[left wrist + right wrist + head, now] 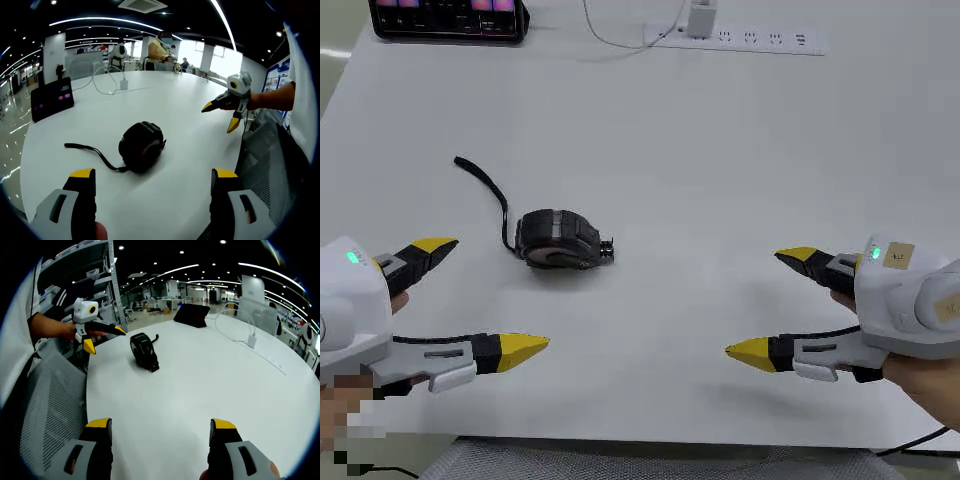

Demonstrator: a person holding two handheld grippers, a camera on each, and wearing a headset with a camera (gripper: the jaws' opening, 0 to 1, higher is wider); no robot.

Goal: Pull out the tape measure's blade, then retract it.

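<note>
Tablet (450,20) and power strip (752,39) well behind tape measure (558,240)

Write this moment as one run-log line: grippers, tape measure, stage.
left gripper: open, clear of tape measure | right gripper: open, clear | tape measure: on table, not extended | stage: pull not yet begun

The tape measure (558,240) lies on the surface (720,150) ahead of the left hand-held gripper (498,293), well apart from the right hand-held gripper (755,302). Its strap (485,185) trails beyond it.
</note>
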